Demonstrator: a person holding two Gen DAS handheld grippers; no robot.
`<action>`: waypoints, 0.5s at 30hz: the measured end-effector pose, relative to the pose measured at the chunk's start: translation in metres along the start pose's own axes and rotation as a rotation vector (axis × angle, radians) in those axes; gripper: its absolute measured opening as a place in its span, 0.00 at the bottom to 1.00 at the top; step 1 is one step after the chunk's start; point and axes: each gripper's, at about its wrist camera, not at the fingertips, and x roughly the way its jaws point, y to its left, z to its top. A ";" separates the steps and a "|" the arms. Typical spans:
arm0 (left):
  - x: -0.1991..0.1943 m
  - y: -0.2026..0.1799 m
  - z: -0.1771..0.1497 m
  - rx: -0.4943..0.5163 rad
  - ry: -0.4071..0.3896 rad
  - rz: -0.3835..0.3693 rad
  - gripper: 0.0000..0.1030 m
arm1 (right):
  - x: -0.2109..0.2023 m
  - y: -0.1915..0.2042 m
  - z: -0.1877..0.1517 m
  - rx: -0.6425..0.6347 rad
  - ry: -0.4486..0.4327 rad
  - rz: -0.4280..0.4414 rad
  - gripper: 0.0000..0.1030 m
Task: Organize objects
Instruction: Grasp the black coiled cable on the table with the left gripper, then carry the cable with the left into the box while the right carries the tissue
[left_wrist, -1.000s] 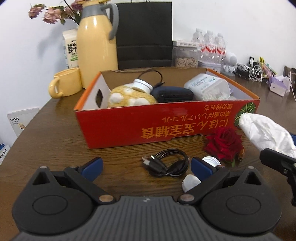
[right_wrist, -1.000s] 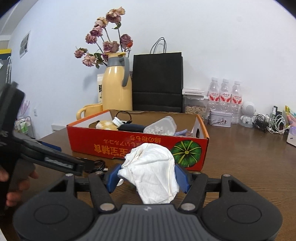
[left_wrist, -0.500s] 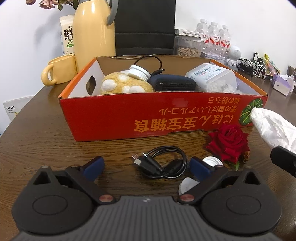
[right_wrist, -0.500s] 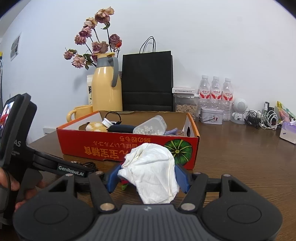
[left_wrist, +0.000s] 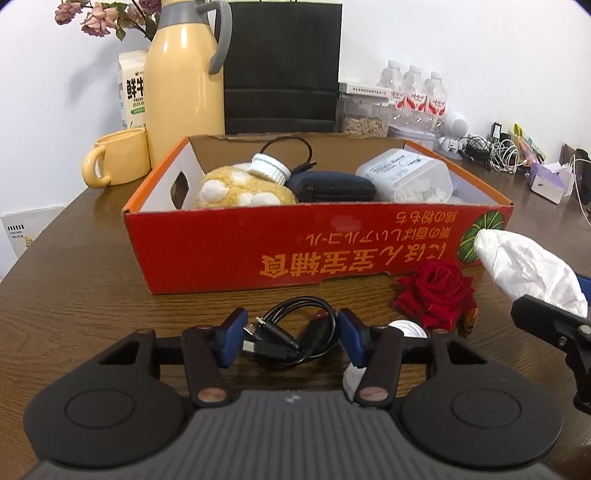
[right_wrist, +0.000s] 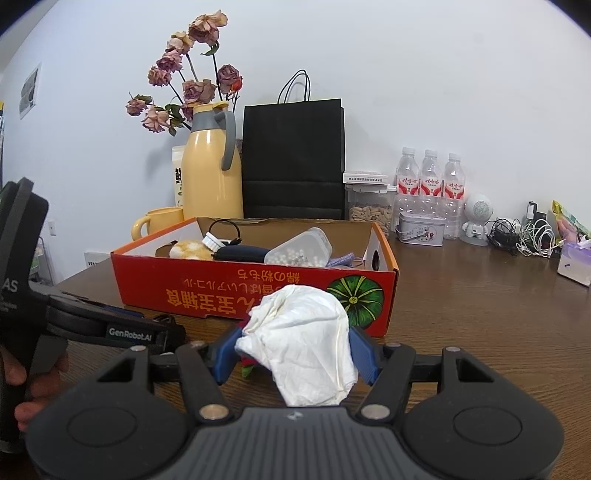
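The black cable (left_wrist: 295, 338) is lying coiled on the wooden surface (left_wrist: 74, 295), sitting right between the blue fingertips of the left hand-held gripper (left_wrist: 291, 341). That gripper's jaws are standing apart on either side of the coil, close to it but not pressing it, so it is gripping nothing. Just past its right finger a red rose (left_wrist: 436, 291) is resting on the surface, with a small white cap (left_wrist: 406, 328) tucked in front of the flower and another white piece partly hidden under the finger.

Over on the other side, the right hand-held gripper (right_wrist: 295, 354) is clamping a crumpled white tissue (right_wrist: 303, 339), both blue pads pressing into its sides, and the wad is bulging up above the fingers. The tissue is hanging in front of the near wall of the red box (right_wrist: 207, 284).

Straight ahead of both grippers, that box is sitting open on top, already holding a fuzzy yellow plush toy (left_wrist: 243, 188), a dark pouch (left_wrist: 332, 186) and a clear plastic container (left_wrist: 406, 181) of small white beads. Beyond the box a yellow thermos (left_wrist: 184, 77), a yellow mug (left_wrist: 118, 158) and a black paper bag (right_wrist: 293, 158) are standing against the wall, with water bottles (right_wrist: 428, 184) off to the right.
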 end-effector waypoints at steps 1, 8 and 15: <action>-0.002 0.000 0.001 0.000 -0.006 -0.001 0.53 | 0.000 0.000 0.000 -0.001 -0.002 0.000 0.60; -0.020 -0.001 0.011 0.009 -0.063 -0.018 0.53 | -0.002 0.003 0.000 -0.011 -0.025 0.007 0.60; -0.034 -0.001 0.032 0.012 -0.128 -0.023 0.53 | 0.001 0.016 0.010 -0.045 -0.045 0.041 0.60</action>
